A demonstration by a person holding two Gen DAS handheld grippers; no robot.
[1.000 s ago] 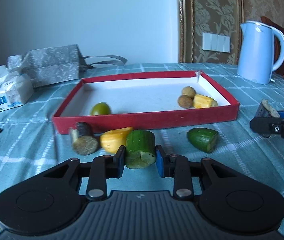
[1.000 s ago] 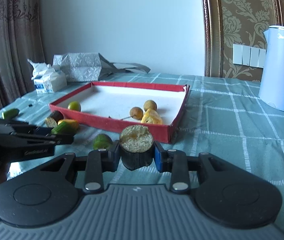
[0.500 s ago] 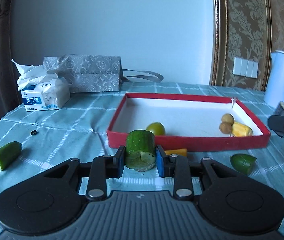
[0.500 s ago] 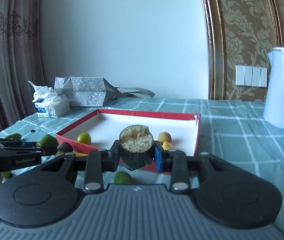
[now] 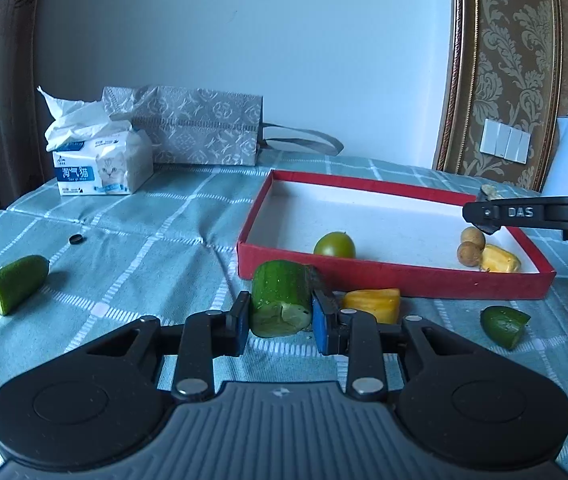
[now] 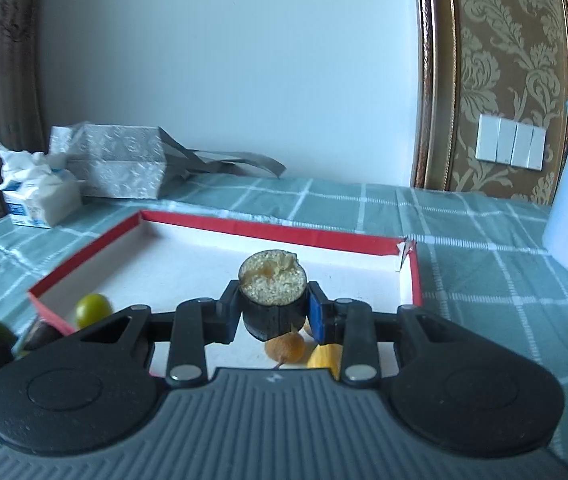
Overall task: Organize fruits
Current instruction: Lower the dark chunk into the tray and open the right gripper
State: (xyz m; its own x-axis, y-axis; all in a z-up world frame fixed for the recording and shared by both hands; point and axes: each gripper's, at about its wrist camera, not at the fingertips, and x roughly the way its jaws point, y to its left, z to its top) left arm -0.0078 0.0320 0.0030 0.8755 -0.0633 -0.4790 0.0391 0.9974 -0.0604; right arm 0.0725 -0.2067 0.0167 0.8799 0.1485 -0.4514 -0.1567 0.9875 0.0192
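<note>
Green cucumber chunk is clamped in the left tongs, pads on its curved skin, cut face toward the camera, held just short of the red tray near wall. Right tongs are clenched on a dark-skinned stub with a pale fibrous core, probably sugarcane, held over the tray floor above a small brown fruit and a yellow piece.

Handling, my read:
- Cucumber: light, waxy skin, wet cut ends. It looks firm but would bruise if squeezed hard. The side grip across the skin is right; avoid the cut faces, which are slippery.
- Dark stub: looks stiff and woody with a rough rind, so low slip risk and it tolerates a firm clamp. Short cylinder, so it may roll on release; set it down on a cut end.

Already in the tray: a green round fruit, two brown ones and a yellow wedge. On the worktop outside it: another yellow wedge, a cucumber end at right and a cucumber half far left.
</note>
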